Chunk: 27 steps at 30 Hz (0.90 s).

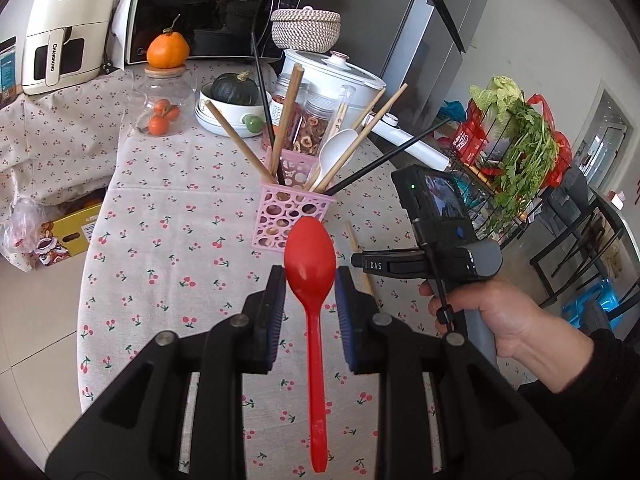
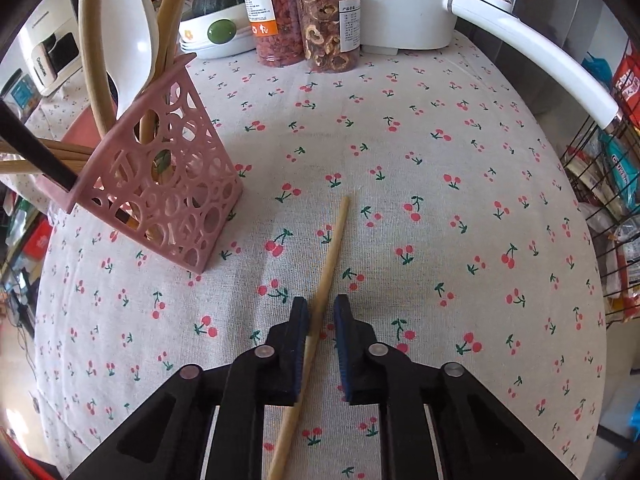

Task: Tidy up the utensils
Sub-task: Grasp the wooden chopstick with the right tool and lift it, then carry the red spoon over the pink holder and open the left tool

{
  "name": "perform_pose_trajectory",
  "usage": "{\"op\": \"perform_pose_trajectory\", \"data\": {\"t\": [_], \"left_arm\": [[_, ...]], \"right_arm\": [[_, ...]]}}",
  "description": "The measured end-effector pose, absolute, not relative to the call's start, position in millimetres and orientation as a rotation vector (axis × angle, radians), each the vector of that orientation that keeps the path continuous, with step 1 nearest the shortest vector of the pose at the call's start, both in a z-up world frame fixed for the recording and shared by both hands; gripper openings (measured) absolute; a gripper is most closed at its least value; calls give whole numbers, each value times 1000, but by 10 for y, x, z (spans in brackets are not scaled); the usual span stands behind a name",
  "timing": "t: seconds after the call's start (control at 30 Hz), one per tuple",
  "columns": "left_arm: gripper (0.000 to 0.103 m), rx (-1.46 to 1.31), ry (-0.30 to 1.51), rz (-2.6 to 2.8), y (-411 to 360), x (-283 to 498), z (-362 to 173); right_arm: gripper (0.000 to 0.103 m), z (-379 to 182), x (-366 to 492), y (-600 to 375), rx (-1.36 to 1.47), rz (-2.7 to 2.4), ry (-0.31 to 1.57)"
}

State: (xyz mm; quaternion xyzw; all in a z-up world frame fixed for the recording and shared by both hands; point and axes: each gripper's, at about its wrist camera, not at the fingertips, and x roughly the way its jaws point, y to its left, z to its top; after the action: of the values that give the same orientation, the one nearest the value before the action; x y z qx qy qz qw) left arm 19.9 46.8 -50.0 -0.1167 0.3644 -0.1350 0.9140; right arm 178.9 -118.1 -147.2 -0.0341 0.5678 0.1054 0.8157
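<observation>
A red plastic spoon (image 1: 311, 264) lies on the cherry-print tablecloth (image 1: 168, 240), bowl pointing away. My left gripper (image 1: 310, 280) is open with its fingers on either side of the spoon's bowl. A pink perforated utensil holder (image 1: 290, 208) stands beyond it, holding wooden and black chopsticks and a white spoon (image 1: 334, 152). In the right wrist view a single wooden chopstick (image 2: 328, 256) lies on the cloth. My right gripper (image 2: 321, 308) is open and straddles it. The holder (image 2: 168, 196) stands to its left.
Behind the holder stand two jars of dried food (image 1: 308, 128), a white cooker (image 1: 336, 76), a bowl with a green squash (image 1: 234, 88), a glass jar of oranges (image 1: 164, 104), a microwave (image 1: 208, 8) and an air fryer (image 1: 64, 28). A wire rack with greens (image 1: 520, 140) stands right.
</observation>
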Motion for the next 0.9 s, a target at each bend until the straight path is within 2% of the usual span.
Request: {"op": "perform_pose_trajectory", "data": {"t": [0.17,0.43,0.9], "left_arm": [[27,-223,711,-273,477,173,-430],[27,-197,590,-282,419,81,-187],[27,-145,229,-243,141,298,456]], "right_arm": [[6,-1378,1695,-1328,11,234,1171],[6,-728,1278,-1630,80,297,955],[6,106,886,-1992,161,343,660]]}}
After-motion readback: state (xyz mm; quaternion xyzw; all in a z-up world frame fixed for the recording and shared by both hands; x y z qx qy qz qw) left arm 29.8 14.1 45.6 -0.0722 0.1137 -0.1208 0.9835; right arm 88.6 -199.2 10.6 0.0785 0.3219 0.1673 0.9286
